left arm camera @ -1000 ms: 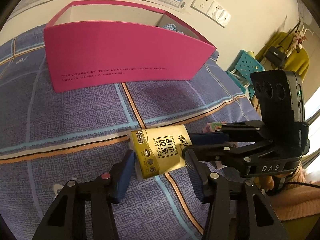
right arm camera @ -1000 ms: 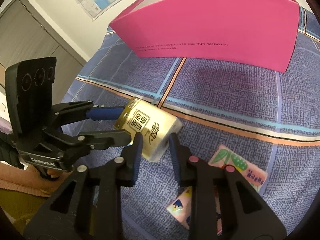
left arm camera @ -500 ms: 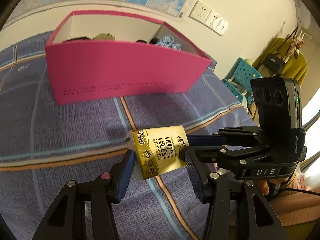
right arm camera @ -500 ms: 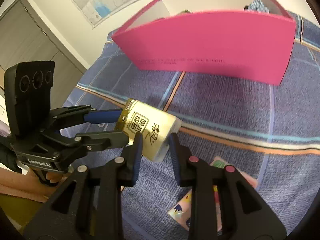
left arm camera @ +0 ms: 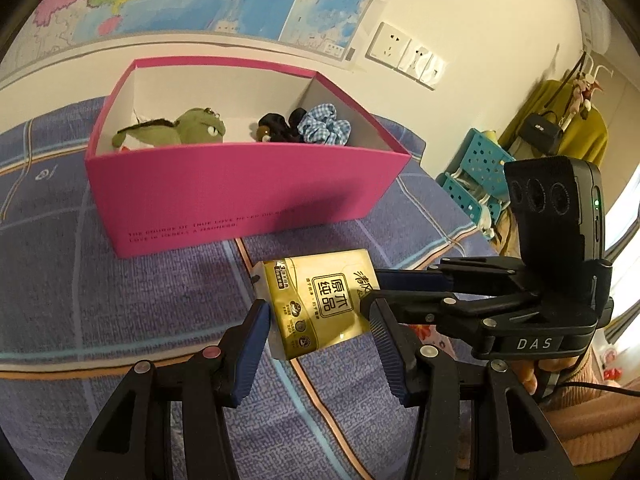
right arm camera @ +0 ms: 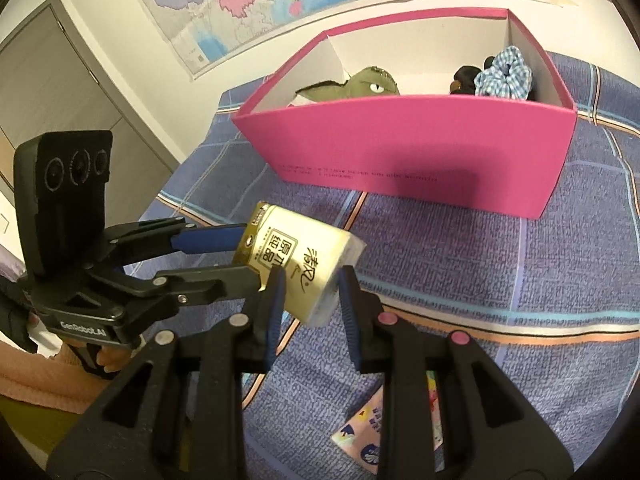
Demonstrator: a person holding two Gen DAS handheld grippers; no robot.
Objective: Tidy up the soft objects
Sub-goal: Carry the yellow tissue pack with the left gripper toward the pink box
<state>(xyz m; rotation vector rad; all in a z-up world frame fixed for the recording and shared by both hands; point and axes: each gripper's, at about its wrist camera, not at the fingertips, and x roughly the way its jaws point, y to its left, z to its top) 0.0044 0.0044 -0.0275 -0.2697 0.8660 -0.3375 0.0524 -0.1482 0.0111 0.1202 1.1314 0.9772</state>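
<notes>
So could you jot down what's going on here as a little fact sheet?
held item: gold tissue pack, lifted above the bed
left gripper: clamped on the pack
right gripper: clamped on the pack
pink box: open, beyond the pack
in box: green plush toy, black scrunchie, blue checked scrunchie
surface: purple plaid bedsheet

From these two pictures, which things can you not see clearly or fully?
- Left wrist view: lower part of the green plush toy and black scrunchie, hidden by the pink box front wall.
- Both views: small print on the box, too small to read.
- Right wrist view: colourful packets, partly covered by the right tongs.
- Underside of the gold tissue pack.
</notes>
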